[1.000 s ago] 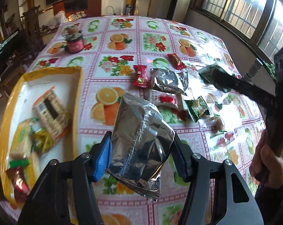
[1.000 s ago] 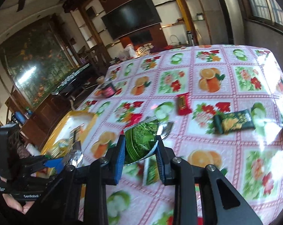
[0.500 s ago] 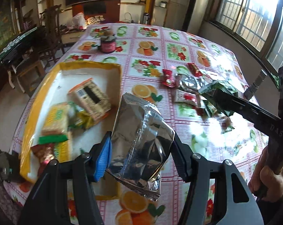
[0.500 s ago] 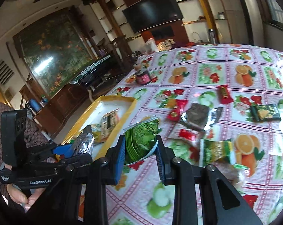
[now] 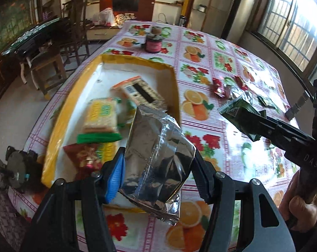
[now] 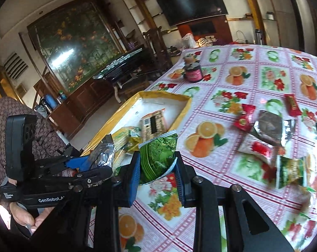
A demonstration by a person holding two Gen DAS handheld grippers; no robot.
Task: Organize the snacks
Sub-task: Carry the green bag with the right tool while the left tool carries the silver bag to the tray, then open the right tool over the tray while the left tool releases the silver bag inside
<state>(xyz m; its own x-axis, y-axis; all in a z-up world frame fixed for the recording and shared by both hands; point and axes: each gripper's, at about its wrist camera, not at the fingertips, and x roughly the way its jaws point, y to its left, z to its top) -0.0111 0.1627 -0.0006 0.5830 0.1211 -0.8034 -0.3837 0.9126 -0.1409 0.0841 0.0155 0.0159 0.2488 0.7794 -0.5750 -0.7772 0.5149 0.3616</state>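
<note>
My left gripper (image 5: 158, 174) is shut on a silver foil snack pouch (image 5: 156, 157), held above the near right corner of the yellow-rimmed tray (image 5: 61, 113). Several snack packs (image 5: 101, 115) lie in the tray. My right gripper (image 6: 158, 172) is shut on a green snack packet (image 6: 158, 155), just right of the tray's near end (image 6: 179, 113). In the right wrist view the left gripper (image 6: 91, 163) carries the silver pouch (image 6: 102, 153) at lower left. Loose snacks (image 6: 267, 126) stay scattered on the floral tablecloth to the right.
A dark jar with a pink label (image 5: 153, 44) stands beyond the tray. Chairs and a low table (image 5: 45, 48) sit off the table's left edge. A window (image 5: 292, 21) is at right. A hand (image 5: 301, 208) grips the right tool.
Both grippers have carried their packets leftwards towards the tray. The silver pouch now hangs over the tray's corner, and the green packet has neared the tray's right rim.
</note>
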